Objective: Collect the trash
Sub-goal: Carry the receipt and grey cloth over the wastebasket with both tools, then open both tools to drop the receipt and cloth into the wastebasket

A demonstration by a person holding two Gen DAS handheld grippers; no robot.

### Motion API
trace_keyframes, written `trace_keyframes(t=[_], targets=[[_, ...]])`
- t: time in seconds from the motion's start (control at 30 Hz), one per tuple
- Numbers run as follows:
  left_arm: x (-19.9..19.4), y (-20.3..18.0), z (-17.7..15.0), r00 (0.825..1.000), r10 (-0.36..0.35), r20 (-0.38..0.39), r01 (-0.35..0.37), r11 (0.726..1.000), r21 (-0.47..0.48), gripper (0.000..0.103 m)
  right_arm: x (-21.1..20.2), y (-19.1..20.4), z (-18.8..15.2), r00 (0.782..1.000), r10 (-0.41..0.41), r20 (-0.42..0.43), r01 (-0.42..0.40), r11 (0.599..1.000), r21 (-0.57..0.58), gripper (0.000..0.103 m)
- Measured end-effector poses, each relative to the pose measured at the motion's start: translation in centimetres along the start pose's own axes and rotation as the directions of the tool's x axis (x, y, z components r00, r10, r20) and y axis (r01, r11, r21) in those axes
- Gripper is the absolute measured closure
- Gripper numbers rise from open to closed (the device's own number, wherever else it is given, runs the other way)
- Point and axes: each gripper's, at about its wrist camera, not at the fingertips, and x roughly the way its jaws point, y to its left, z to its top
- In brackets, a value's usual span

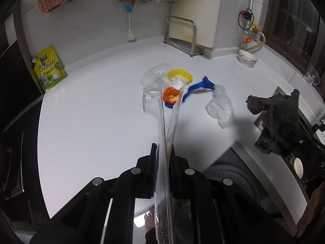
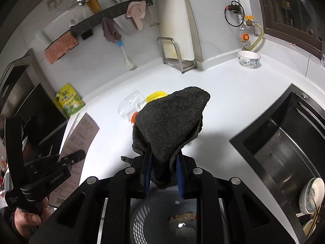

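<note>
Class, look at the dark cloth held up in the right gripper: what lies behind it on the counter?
Behind the dark cloth, the right wrist view shows only edges of a yellow lid, an orange cap and a clear cup. The rest of the pile is covered there.

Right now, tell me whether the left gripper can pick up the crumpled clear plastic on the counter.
Probably not yet. The left gripper is shut on a receipt, so its jaws are taken. The counter between it and the crumpled clear plastic lies bare, so only the load hinders it.
</note>
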Motion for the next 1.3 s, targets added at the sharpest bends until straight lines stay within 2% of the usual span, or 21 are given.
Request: trace_keyframes(t=[0.3, 0.7, 0.97, 1.2, 1.3], targets=[[-3.0, -5.0, -4.8, 0.999, -0.022, -0.025, 0.023, 0.999, 0.031, 0.091, -3.2, -1.5, -4.5, 0.998, 0.026, -0.061, -0.029, 0.999, -0.037, 0.083], [-2.5, -8.5, -9.7, 0.993, -0.061, -0.105, 0.067, 0.996, 0.051, 0.091, -3.8, -3.9, -10.2, 0.987, 0.023, -0.158, -0.030, 0.999, -0.044, 0.083], [0.2, -9.0, -12.2, 0.975, -0.091, -0.204, 0.102, 0.994, 0.044, 0.091, -1.7, -4.7, -13.0, 0.968, 0.035, -0.248, -0.043, 0.999, -0.025, 0.083], [1.3, -8.4, -12.3, 0.972, -0.069, -0.226, 0.076, 0.997, 0.022, 0.091, -0.6, -4.5, -13.8, 0.959, 0.040, -0.279, -0.049, 0.998, -0.027, 0.083], [1.2, -7.8, -12.2, 0.972, -0.060, -0.227, 0.062, 0.998, 0.003, 0.086, -0.3, -4.3, -13.7, 0.958, 0.043, -0.285, -0.054, 0.998, -0.030, 0.081]])
